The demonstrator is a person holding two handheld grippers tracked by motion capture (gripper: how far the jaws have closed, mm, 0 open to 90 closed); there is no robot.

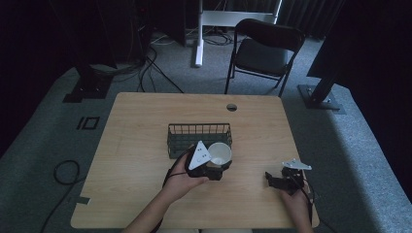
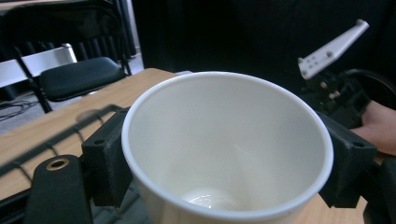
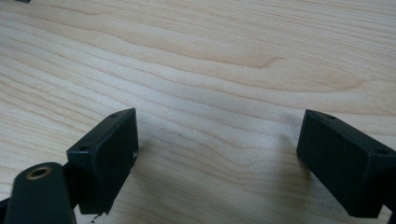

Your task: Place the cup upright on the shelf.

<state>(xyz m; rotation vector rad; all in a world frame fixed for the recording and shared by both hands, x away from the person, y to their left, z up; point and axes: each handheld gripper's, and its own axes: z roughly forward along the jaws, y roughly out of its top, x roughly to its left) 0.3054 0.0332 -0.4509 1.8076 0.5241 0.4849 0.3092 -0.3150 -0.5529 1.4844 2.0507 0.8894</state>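
Light wood makes up the bench (image 1: 136,160); it is the biggest thing here, with a black folding chair (image 1: 262,51) on the floor behind it. Near the middle of the bench stands a dark wire basket (image 1: 199,131); it is long from side to side and open at the top.

The left gripper (image 1: 214,167) sits just in front of the basket; its jaws are squeezed onto a white paper cup (image 2: 229,144), one jaw on each side of the cup's wall. The cup stands upright with its mouth up, and it looks empty inside; it hangs right at the basket's front edge, so the basket lies straight ahead of it, just past the rim. I think the next move is to carry the cup forward over that rim and lower it in; the left hand is much the nearer one.

The right gripper (image 1: 279,180) rests low over bare wood, well off to the side; its jaws are spread wide with nothing between them.
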